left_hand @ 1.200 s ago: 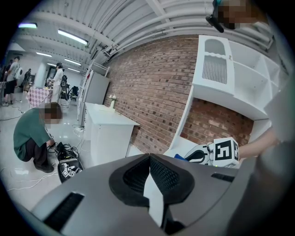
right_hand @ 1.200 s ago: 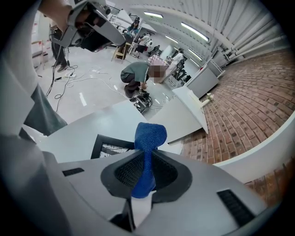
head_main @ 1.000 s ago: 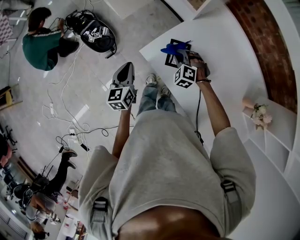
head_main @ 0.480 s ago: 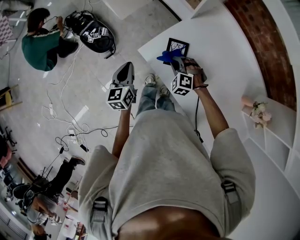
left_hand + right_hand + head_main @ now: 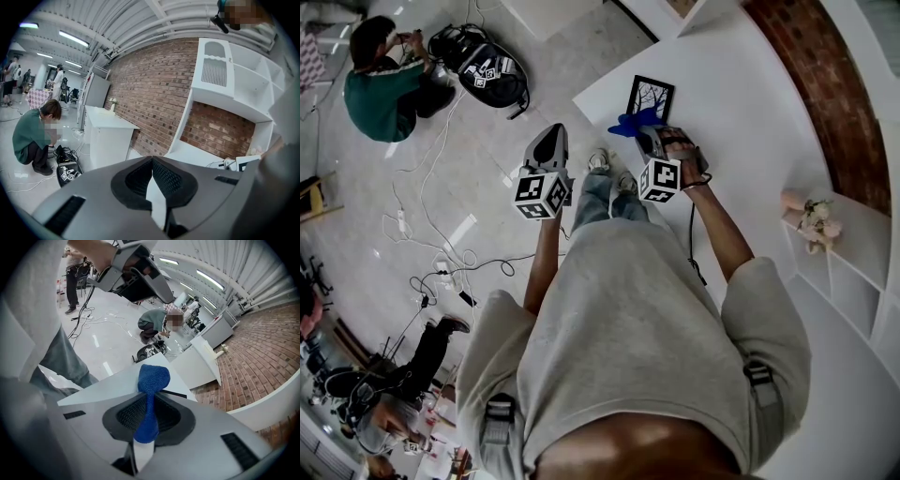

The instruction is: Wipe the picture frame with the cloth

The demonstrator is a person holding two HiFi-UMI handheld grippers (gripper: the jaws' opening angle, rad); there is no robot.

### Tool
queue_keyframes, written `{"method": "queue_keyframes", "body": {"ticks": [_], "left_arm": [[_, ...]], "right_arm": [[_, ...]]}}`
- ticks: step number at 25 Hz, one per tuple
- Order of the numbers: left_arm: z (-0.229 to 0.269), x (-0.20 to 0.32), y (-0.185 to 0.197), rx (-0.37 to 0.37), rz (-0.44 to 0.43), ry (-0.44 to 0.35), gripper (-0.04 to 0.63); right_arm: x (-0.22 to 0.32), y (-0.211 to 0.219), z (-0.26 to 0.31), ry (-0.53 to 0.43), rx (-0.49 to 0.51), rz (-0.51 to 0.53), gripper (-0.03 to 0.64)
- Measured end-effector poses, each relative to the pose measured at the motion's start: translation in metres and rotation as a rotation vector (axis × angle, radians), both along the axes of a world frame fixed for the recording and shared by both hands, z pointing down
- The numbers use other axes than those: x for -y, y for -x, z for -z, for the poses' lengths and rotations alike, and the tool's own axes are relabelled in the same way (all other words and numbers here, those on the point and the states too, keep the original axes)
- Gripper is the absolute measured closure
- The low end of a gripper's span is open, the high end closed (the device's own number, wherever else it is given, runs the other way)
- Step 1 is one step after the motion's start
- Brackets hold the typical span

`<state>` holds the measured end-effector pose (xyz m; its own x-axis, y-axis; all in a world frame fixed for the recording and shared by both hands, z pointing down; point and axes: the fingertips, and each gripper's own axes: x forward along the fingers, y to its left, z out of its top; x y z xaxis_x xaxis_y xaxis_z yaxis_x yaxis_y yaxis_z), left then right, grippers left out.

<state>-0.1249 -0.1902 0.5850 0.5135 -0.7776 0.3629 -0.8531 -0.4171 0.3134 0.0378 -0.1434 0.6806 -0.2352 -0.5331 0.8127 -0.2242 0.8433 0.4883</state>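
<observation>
Head view first: we've got the right claw [image 5: 649,136] out over the white table [image 5: 750,103], clamped on the blue cloth [image 5: 633,122]. The frame [image 5: 651,97] lies flat just ahead of its tips. The cloth's bunched end sits at the frame's near edge; whether it touches, we can't tell. The left claw [image 5: 551,139] hangs off the table over the floor, well left of the right claw and out of the work. Into the left gripper view: jaws pressed together at the tips, nothing between them, aimed at a brick wall and white shelving. Over to the right gripper view: jaws pinched on the cloth's waist, a blue wad poking past the tips, and just beyond it a thin dark line we take for the frame's edge. We'd call this the wiping step, cloth at the frame. Next, as we read it, the wad goes down onto the frame ahead and drags across, firm on the cloth, light enough that the frame doesn't skid.
</observation>
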Motion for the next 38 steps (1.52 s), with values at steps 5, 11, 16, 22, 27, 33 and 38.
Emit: {"method": "queue_keyframes", "body": {"ticks": [5, 11, 16, 22, 27, 33, 38], "left_arm": [[-0.001, -0.002, -0.002, -0.002, -0.003, -0.004, 0.580], [0.004, -0.004, -0.004, 0.001, -0.003, -0.016, 0.580], [0.008, -0.006, -0.007, 0.002, -0.007, -0.021, 0.580], [0.014, -0.008, -0.015, 0.005, -0.016, -0.033, 0.580], [0.021, -0.010, -0.023, 0.009, -0.025, -0.050, 0.580], [0.030, -0.009, -0.030, 0.014, -0.030, -0.070, 0.580], [0.033, -0.010, -0.035, 0.020, -0.042, -0.075, 0.578]], "right_arm": [[-0.005, 0.001, -0.001, -0.001, 0.013, -0.013, 0.557], [-0.003, 0.001, 0.015, -0.020, 0.089, -0.078, 0.557], [0.002, 0.002, 0.031, -0.042, 0.181, -0.149, 0.557], [0.010, -0.007, 0.052, -0.063, 0.294, -0.251, 0.557], [0.020, -0.018, 0.072, -0.084, 0.423, -0.363, 0.557], [0.030, -0.040, 0.091, -0.078, 0.621, -0.539, 0.557], [0.029, -0.067, 0.097, -0.079, 0.725, -0.698, 0.557]]}}
